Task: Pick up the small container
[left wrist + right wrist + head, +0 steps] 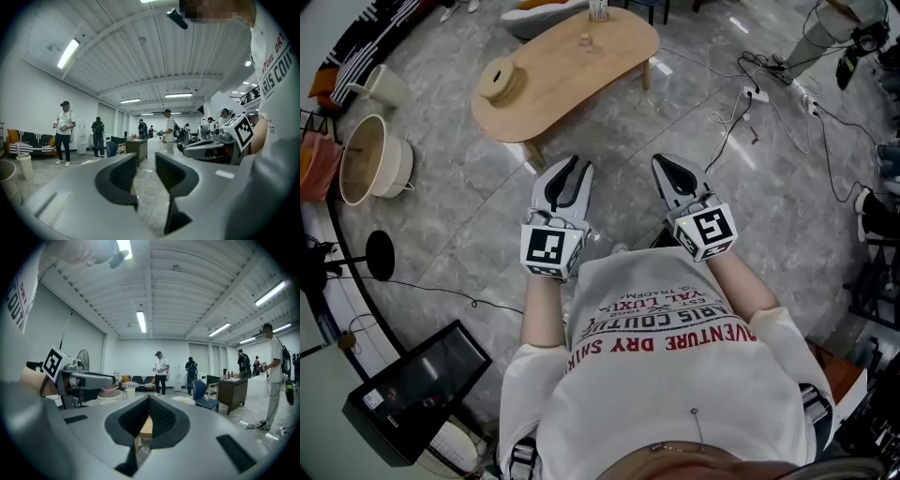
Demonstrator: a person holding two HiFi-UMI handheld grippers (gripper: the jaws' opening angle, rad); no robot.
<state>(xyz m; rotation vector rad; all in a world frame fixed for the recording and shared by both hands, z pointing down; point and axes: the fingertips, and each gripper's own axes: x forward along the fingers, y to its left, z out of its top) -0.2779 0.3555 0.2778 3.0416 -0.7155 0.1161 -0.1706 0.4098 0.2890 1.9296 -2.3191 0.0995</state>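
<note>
Head view looks steeply down; gripper views face level across the floor point(614, 183)

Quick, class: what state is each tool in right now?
Left tool: slightly open, empty.
Right tool: closed, empty.

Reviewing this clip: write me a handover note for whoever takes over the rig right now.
Left gripper: jaws slightly apart, empty, held level in front of the person.
Right gripper: shut, empty, beside it.
Small container: stands on the wooden table ahead, untouched, well beyond both grippers.
Done: nothing yet.
Left to do: step up to the table, open a gripper, close on the container, lift.
</note>
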